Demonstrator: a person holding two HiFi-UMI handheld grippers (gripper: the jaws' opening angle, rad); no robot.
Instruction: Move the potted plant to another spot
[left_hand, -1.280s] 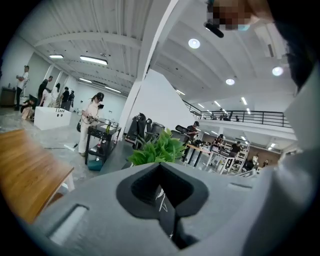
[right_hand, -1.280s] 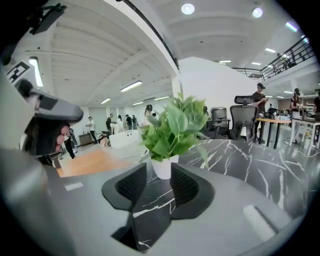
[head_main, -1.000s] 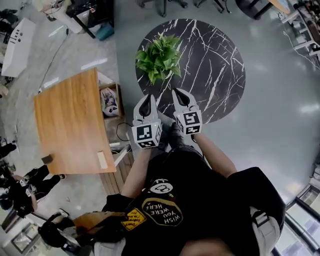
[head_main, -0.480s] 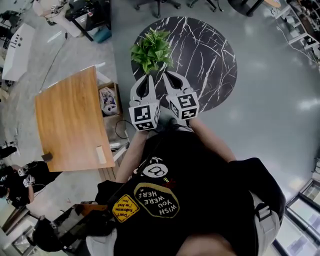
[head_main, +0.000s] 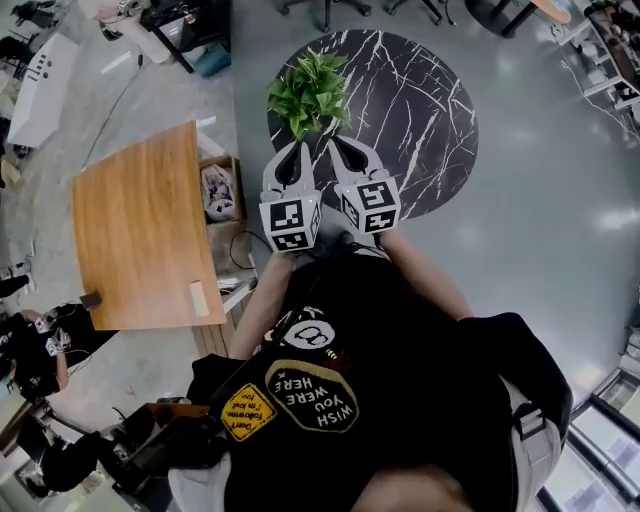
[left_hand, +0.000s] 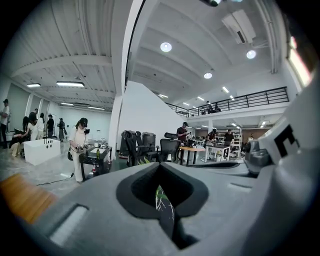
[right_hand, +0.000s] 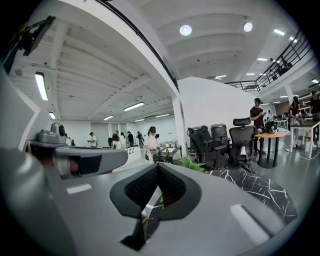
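Note:
The potted plant, a bushy green one whose pot is hidden under its leaves, stands near the left edge of a round black marble top. Both grippers are held side by side just short of it, pointing at it. The left gripper is shut with nothing in it, and so is the right gripper. In the left gripper view the closed jaws show only a sliver of leaf through their gap. In the right gripper view the plant pokes up just beyond the closed jaws.
A wooden table stands to the left, with an open box of clutter between it and the marble top. Office chairs and desks stand beyond the plant. Several people stand at the far left. A white bench lies far left.
Both grippers have risen and drawn closer to the plant, their tips now just below its leaves in the head view. Both stayed shut.

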